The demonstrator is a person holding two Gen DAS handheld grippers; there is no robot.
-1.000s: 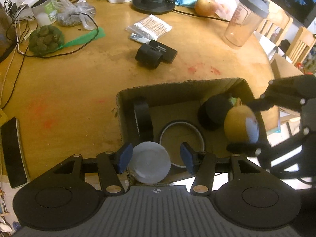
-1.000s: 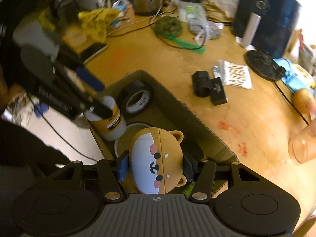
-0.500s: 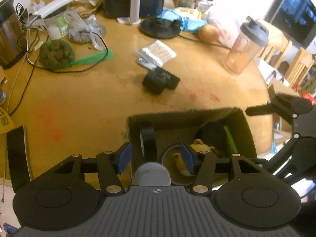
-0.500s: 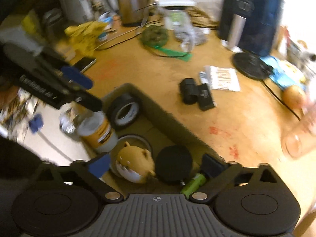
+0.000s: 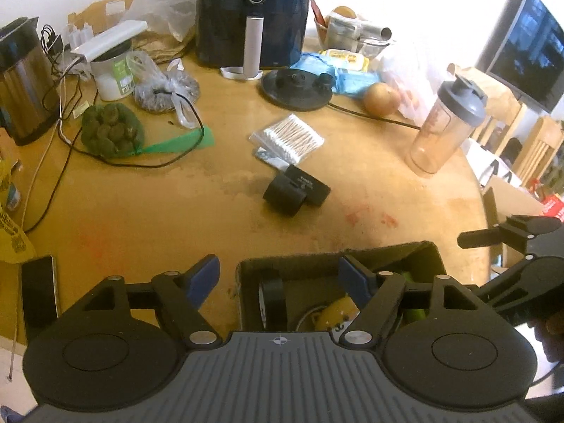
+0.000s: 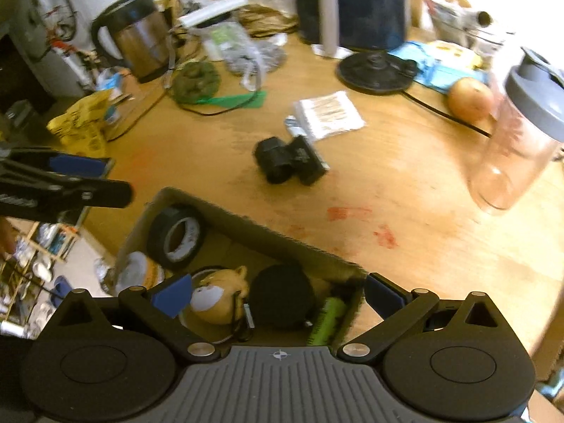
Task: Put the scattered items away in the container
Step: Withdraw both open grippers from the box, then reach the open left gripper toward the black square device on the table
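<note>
A cardboard box (image 6: 246, 227) sits at the near table edge; it also shows in the left wrist view (image 5: 310, 264). It holds a tape roll (image 6: 176, 238), a jar (image 6: 139, 273), a tan dog-face toy (image 6: 218, 296), a black round puck (image 6: 282, 296) and a green tube (image 6: 326, 320). My left gripper (image 5: 280, 278) is open and empty above the box's near-left rim. My right gripper (image 6: 278, 296) is open and empty above the box's right end. A black clip device (image 5: 296, 194) and a cotton-swab packet (image 5: 287, 137) lie on the table beyond.
A shaker bottle (image 5: 444, 130), an onion (image 5: 380, 98), a kettle base (image 5: 296, 84), an air fryer (image 5: 253, 14), a net of green balls (image 5: 109, 130), cables, a steel kettle (image 5: 21, 81) and a phone (image 5: 38, 292) crowd the round wooden table.
My left gripper let go of the jar and my right let go of the dog-face toy; both now lie in the box. Both grippers opened and pulled back upward.
</note>
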